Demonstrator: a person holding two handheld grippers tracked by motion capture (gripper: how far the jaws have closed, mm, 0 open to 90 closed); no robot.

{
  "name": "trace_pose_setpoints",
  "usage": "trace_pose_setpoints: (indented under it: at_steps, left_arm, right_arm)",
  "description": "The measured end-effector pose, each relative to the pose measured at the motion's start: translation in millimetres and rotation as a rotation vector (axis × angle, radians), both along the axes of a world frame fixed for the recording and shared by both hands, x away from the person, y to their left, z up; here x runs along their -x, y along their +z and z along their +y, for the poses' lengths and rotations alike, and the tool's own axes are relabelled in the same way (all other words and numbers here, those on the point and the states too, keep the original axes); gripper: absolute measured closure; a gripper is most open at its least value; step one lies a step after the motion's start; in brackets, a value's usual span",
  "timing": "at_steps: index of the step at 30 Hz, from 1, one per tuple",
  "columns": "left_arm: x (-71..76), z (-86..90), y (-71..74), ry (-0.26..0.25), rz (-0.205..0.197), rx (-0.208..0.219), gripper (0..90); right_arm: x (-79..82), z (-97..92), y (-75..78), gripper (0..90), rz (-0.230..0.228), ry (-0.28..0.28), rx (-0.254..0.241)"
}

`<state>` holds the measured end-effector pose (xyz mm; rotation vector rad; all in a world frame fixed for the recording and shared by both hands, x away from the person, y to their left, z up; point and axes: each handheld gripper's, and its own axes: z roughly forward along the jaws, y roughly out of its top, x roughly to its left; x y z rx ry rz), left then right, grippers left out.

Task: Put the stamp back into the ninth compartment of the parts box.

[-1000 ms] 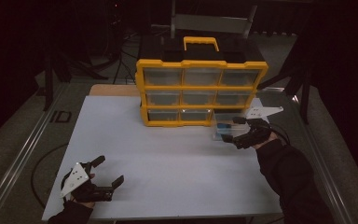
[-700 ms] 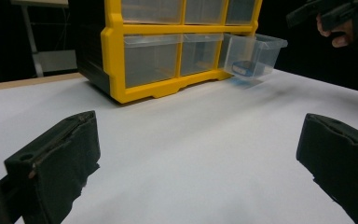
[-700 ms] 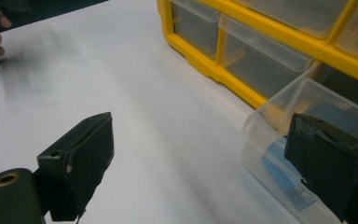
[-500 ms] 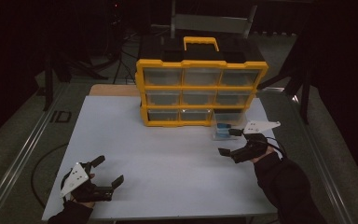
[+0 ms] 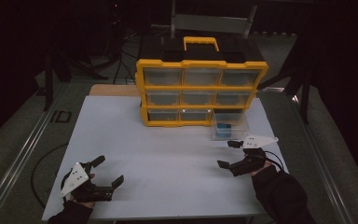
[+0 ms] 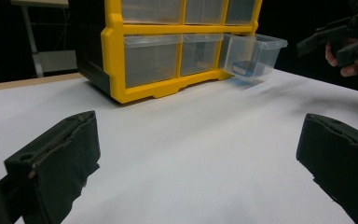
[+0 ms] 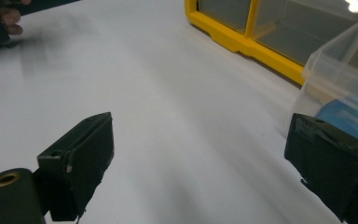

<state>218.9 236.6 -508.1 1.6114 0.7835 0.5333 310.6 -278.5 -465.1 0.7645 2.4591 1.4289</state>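
High view: I see the right gripper (image 5: pixel 229 154) at lower right of the frame, jaws spread, gripping nothing, just short of the drawer (image 5: pixel 229 126). Drawer is clear plastic, pulled out of the bottom-right slot of the yellow cabinet (image 5: pixel 200 86), sitting right of centre on the white table (image 5: pixel 168 154). Blue item (image 5: pixel 223 129) lies inside it. Left gripper (image 5: pixel 107 171) at lower left, jaws also spread and empty, well apart from the cabinet. Right gripper view: drawer with the blue item at the right edge, just beside the right jaw; can't tell if they touch. Left gripper view: drawer upper right, bare table between the jaws.
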Motion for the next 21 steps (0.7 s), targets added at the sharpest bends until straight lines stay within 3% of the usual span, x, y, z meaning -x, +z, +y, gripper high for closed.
trace_pose_setpoints:
  at_steps: [12,15,21]
  left_arm:
    - [0.1,0.0,0.0,-0.003,0.001,0.000,0.1]
    - [0.2,-0.3,0.0,-0.004,0.001,-0.002,0.1]
    - [0.3,-0.7,0.0,-0.005,0.001,-0.003,0.1]
  right_arm:
    - [15.6,-6.7,-22.4,8.4,-0.005,-0.011,-0.028]
    - [20.8,-9.3,-25.9,8.4,-0.027,-0.009,-0.039]
    - [30.4,-17.3,-33.0,8.4,-0.053,-0.061,-0.030]
